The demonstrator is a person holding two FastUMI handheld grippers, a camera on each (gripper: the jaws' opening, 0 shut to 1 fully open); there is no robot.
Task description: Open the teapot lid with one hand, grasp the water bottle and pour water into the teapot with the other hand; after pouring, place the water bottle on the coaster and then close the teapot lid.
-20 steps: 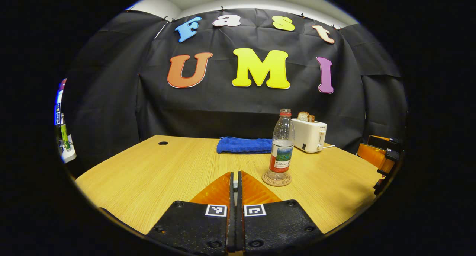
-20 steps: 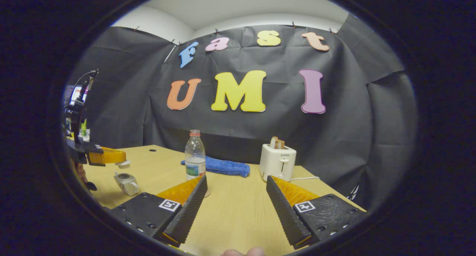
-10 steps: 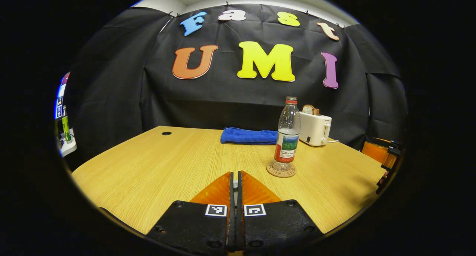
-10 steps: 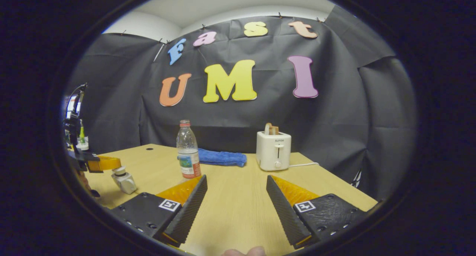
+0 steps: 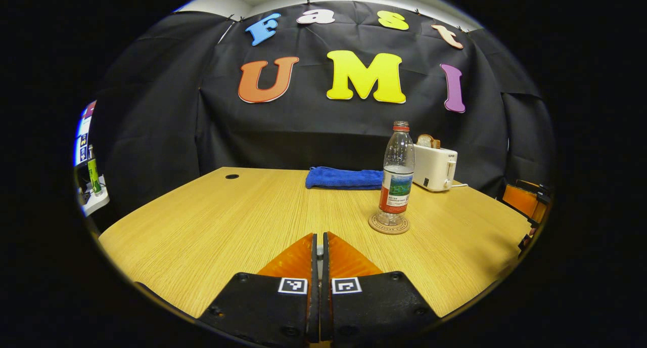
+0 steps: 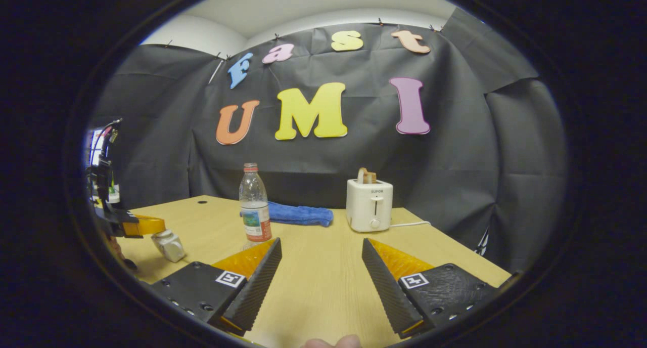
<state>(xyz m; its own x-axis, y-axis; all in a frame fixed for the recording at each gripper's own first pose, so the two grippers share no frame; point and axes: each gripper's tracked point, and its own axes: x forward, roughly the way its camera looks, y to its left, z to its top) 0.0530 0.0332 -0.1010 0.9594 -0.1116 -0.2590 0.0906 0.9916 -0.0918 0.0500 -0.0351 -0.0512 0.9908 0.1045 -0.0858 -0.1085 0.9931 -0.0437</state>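
On the left of the worktop (image 6: 323, 282) the left claw (image 6: 151, 225) pinches the lid over the teapot (image 6: 169, 245) (seat it straight, I think). The bottle (image 6: 254, 206) stands on its coaster (image 5: 388, 224); the right claw (image 6: 321, 259) is spread.

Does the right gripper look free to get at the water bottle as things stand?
Probably yes: the right gripper is open, and the water bottle stands upright on its coaster, ahead to its left, with bare table between.
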